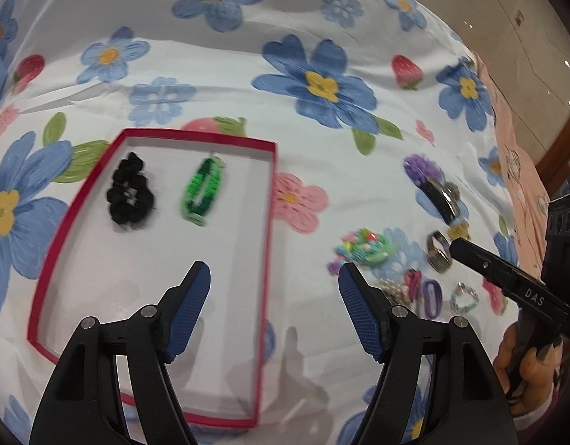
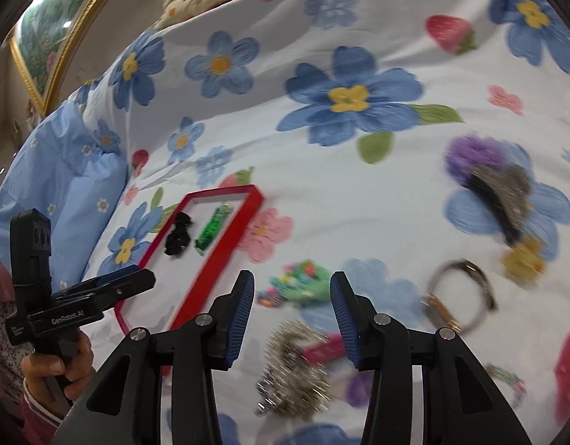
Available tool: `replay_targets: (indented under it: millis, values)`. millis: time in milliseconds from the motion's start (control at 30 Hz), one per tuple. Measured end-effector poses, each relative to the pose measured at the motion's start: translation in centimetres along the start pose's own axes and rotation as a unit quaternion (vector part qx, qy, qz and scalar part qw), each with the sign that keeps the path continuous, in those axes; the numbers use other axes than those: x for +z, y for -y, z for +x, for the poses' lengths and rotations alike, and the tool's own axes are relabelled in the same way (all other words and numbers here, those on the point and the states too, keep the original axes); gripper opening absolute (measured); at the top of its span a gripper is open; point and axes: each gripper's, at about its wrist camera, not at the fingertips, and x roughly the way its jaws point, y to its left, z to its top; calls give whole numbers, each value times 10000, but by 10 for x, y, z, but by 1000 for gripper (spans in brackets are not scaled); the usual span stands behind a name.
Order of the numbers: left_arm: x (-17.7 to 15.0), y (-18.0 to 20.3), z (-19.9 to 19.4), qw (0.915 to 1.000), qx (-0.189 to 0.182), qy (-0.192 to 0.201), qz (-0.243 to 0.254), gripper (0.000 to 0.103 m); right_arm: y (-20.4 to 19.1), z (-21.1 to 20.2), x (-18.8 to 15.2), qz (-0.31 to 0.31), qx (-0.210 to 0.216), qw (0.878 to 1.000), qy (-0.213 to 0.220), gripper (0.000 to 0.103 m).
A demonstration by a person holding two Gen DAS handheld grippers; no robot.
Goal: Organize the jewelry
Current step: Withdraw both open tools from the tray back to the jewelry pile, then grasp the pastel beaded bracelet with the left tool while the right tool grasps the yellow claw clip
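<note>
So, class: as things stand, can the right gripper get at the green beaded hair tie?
Probably yes. The right gripper is open and empty, and the green beaded hair tie lies uncovered on the bedsheet just beyond its fingertips.

left tongs (image 1: 274, 282) open, right tongs (image 2: 292, 291) seemingly open

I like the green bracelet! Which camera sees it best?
The left wrist view: the woven green bracelet lies large and whole in the red-rimmed box. The right wrist view shows it small, far off and edge-on.
</note>
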Motion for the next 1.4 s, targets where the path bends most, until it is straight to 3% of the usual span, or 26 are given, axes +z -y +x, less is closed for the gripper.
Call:
replay_targets:
  millis: [433,767,967,1133,1400]
  values:
    - [-10,44,15,9985,-90,-198,493,72,61,-41,-25,452,-469,9977,176,48]
    - [-5,98,44,9893,-201,-279,1418,71,106,-58,-26,811,-803,9928,355,49]
    - [0,104,61,9869,-200,-378,1557,67,128,-64,-24,1009,-922,9897,427,49]
    - [-1,94,77,9865,-29,-572,1537,57,139,-62,-21,1097,-913,9888,428,49]
    - [-4,84,105,9839,137,-881,1546,27,153,-47,-15,1163,-969,9879,327,49]
